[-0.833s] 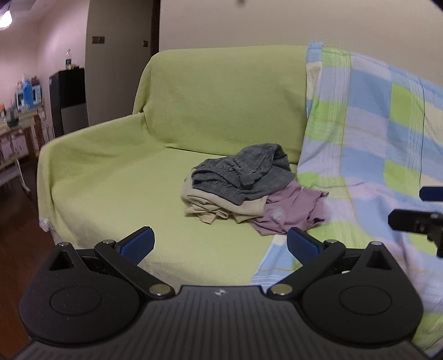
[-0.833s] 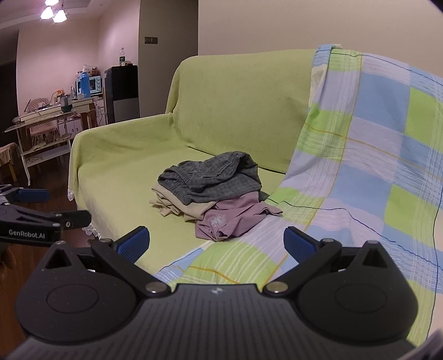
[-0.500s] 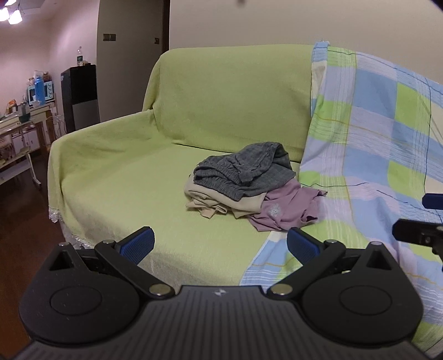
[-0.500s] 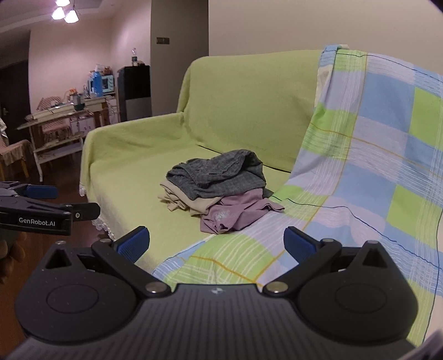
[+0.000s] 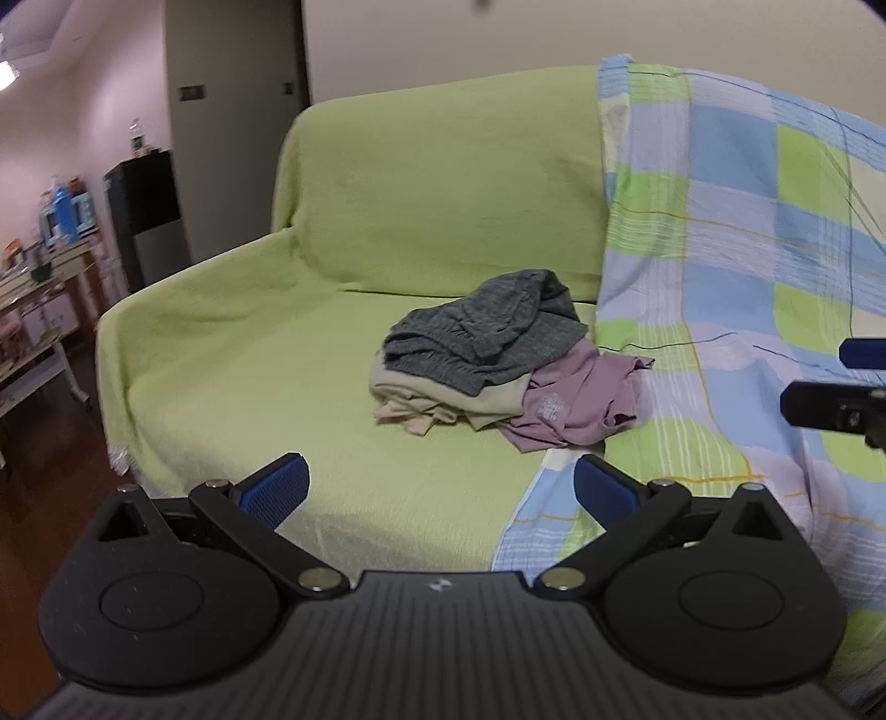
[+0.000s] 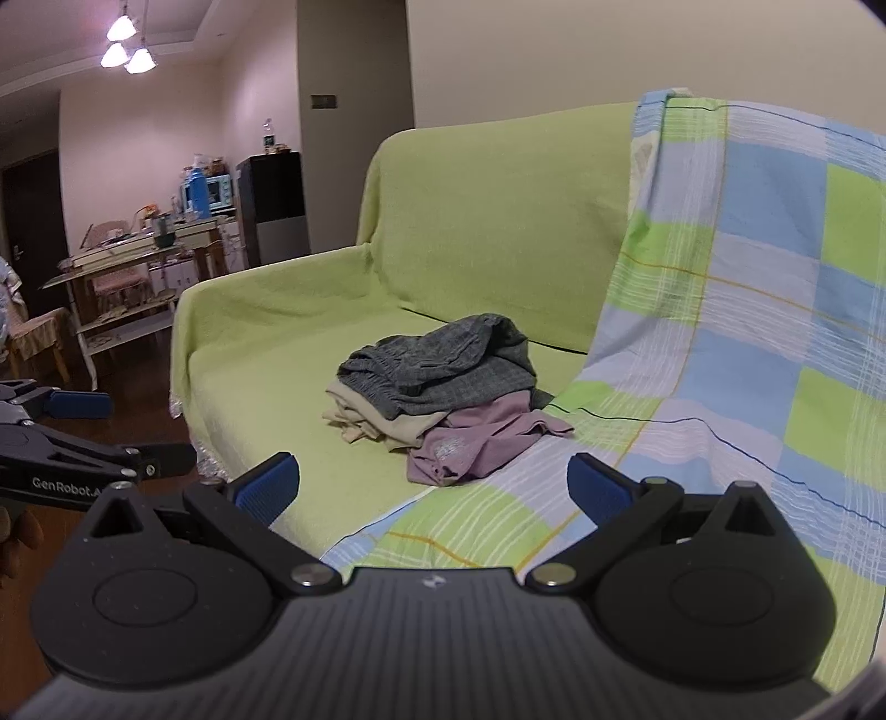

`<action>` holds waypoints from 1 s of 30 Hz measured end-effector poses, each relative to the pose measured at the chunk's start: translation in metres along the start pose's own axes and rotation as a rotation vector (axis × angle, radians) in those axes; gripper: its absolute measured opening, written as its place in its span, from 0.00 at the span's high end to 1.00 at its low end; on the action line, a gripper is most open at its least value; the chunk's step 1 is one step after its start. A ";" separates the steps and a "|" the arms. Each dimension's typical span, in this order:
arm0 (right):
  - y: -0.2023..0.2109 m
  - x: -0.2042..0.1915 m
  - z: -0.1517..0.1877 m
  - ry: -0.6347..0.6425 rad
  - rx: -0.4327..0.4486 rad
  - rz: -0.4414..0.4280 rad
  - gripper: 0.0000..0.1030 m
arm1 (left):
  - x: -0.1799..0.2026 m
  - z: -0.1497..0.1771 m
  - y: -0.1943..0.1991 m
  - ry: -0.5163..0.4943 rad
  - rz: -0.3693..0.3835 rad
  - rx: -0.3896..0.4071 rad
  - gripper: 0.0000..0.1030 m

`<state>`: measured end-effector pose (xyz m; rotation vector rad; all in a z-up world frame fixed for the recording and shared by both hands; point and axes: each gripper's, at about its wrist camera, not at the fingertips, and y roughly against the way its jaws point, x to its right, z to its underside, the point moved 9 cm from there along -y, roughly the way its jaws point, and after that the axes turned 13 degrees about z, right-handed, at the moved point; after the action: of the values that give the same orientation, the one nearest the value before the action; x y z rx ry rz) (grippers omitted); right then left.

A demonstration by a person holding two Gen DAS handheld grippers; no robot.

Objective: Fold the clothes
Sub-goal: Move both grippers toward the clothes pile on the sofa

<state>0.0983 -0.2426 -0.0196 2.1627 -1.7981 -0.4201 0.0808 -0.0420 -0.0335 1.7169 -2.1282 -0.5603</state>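
- No box, basket or other container shows on the sofa; the clothes lie loose in one heap.
- The heap sits on the seat of the sofa (image 5: 232,354), close to the backrest, at about 12 o'clock from the left gripper (image 5: 440,490) and well apart from it.
- In the heap, a grey garment (image 5: 487,332) lies on top, a beige garment (image 5: 426,404) lies under it toward 9 o'clock, and a mauve garment (image 5: 576,399) spreads out toward 4 o'clock, its edge touching the checked blanket (image 5: 731,232).
- The left gripper hangs in the air before the seat edge, its blue pads spread wide with nothing between them.
- The right gripper (image 6: 432,482) is likewise spread wide and empty; the heap lies at about 12 o'clock from it, also well apart.
- In the left wrist view the right gripper's fingertips enter at 3 o'clock; in the right wrist view the left gripper enters at 9 o'clock.
- The sofa wears a lime-green cover; the blue, green and lilac checked blanket drapes over the backrest and seat on the side toward 3 o'clock.
- The floor (image 6: 133,410) is dark wood.
- At 10 o'clock in the right wrist view stand a cluttered table (image 6: 133,249), a black cabinet (image 6: 274,205) and lit ceiling lamps (image 6: 124,47).
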 end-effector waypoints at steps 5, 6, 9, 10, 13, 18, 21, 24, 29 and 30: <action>-0.018 -0.008 -0.004 0.031 0.009 0.012 0.01 | -0.011 -0.005 -0.031 0.007 0.031 0.000 0.01; -0.022 -0.011 -0.005 0.047 0.010 0.009 0.01 | -0.015 -0.006 -0.037 0.010 0.036 0.001 0.01; -0.038 -0.018 -0.009 0.086 0.008 0.007 0.01 | -0.022 -0.011 -0.052 0.001 0.045 -0.002 0.01; -0.044 -0.021 -0.010 0.096 0.006 0.008 0.01 | -0.021 -0.012 -0.061 -0.010 0.048 -0.004 0.01; -0.058 -0.021 -0.015 0.124 0.000 0.009 0.01 | -0.027 -0.017 -0.077 -0.031 0.059 -0.006 0.01; -0.084 -0.024 -0.016 0.174 -0.021 0.026 0.01 | -0.037 -0.020 -0.103 -0.045 0.074 -0.020 0.01; -0.098 -0.026 -0.019 0.216 -0.026 0.029 0.01 | -0.038 -0.019 -0.121 -0.049 0.074 -0.028 0.01; -0.113 -0.034 -0.024 0.270 -0.013 0.009 0.01 | -0.041 -0.017 -0.135 -0.046 0.077 -0.041 0.01; -0.138 -0.051 -0.033 0.358 0.011 -0.034 0.01 | -0.046 -0.014 -0.156 -0.031 0.082 -0.053 0.01; -0.143 -0.054 -0.034 0.375 0.016 -0.042 0.01 | -0.048 -0.013 -0.160 -0.026 0.083 -0.056 0.01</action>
<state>0.2311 -0.1632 -0.0446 2.1203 -1.5545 -0.0044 0.2315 -0.0267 -0.1043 1.5920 -2.1699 -0.6159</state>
